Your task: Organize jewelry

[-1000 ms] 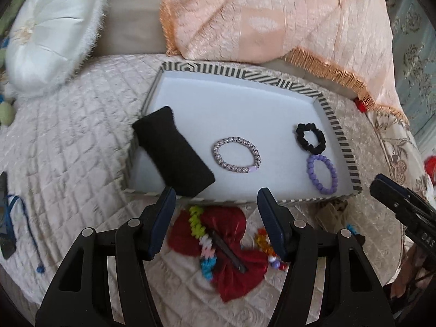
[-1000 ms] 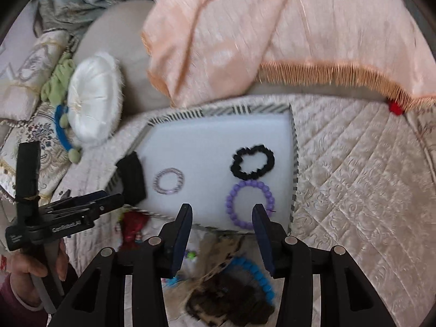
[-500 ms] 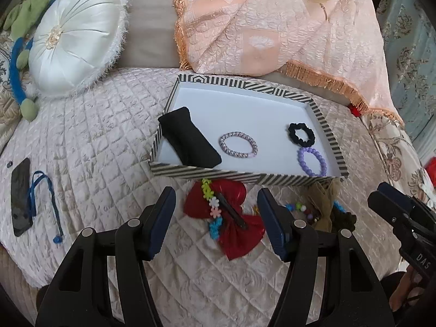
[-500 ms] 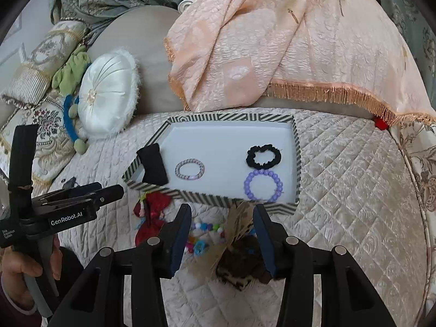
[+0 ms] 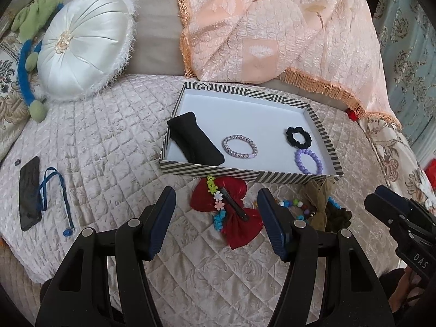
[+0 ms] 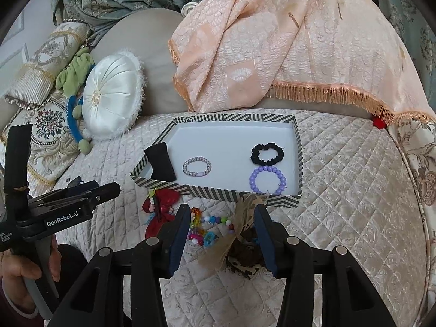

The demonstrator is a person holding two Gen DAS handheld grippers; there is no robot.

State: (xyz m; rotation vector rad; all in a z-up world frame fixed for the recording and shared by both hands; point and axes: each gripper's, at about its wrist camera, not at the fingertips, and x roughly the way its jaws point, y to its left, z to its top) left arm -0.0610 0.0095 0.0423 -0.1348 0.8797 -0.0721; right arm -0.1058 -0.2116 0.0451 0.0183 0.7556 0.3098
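A striped tray [image 5: 245, 175] [image 6: 212, 192] lies on the quilted bed. It holds a black cushion [image 5: 194, 141], a silver-lilac bracelet [image 5: 239, 147], a black scrunchie [image 5: 299, 136] and a purple bead bracelet [image 5: 308, 160]. In front of the tray lie a red bow [image 5: 231, 212] with a flower clip, a colourful bead string [image 6: 204, 229] and an olive-brown bow [image 6: 242, 242]. My left gripper [image 5: 216, 199] is open above the red bow. My right gripper [image 6: 222, 218] is open above the beads and brown bow.
A white round pillow [image 5: 84, 46] and a peach fringed blanket [image 5: 272, 32] lie behind the tray. A phone [image 5: 28, 193] with a blue strap lies at the left. Patterned cushions [image 6: 46, 125] sit at the far left.
Both grippers have pulled back and up from the tray, so more of the bed shows. Both stay open and empty. The jewelry has not moved.
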